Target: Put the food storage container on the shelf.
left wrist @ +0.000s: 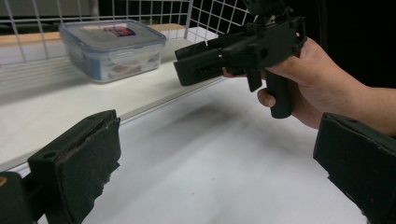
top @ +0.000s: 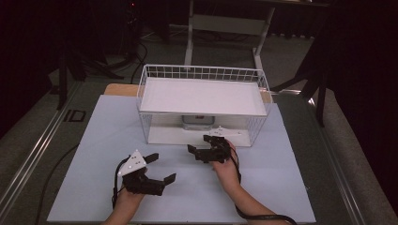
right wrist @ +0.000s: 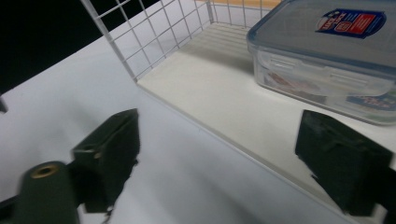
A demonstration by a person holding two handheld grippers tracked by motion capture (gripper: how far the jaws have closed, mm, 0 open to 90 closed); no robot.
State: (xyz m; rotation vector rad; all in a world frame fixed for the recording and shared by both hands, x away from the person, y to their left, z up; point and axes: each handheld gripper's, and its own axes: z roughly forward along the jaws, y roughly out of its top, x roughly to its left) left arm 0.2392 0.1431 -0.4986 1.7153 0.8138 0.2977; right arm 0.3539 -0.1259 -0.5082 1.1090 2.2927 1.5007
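Note:
A clear plastic box with a snap lid [top: 198, 122] stands on the bottom board of a white wire rack [top: 202, 72], under its upper shelf. My right gripper [top: 198, 144] is held just outside the rack's open front, jaws wide apart and empty. In the right gripper view the box [right wrist: 327, 51] lies a short way beyond the right gripper [right wrist: 224, 158]. My left gripper [top: 162, 168] rests lower left on the table, open and empty. The left gripper view looks past the left gripper [left wrist: 219, 163] at the right gripper [left wrist: 243, 51] in its hand, with the box [left wrist: 112, 46] behind.
The rack sits at the back middle of a pale tabletop [top: 117, 140]. Its wire walls [right wrist: 140, 42] close the sides and back. Behind the table stand desk legs [top: 190, 33] and cables on the floor [top: 136, 56]. A metal rail [top: 37, 145] runs along the left.

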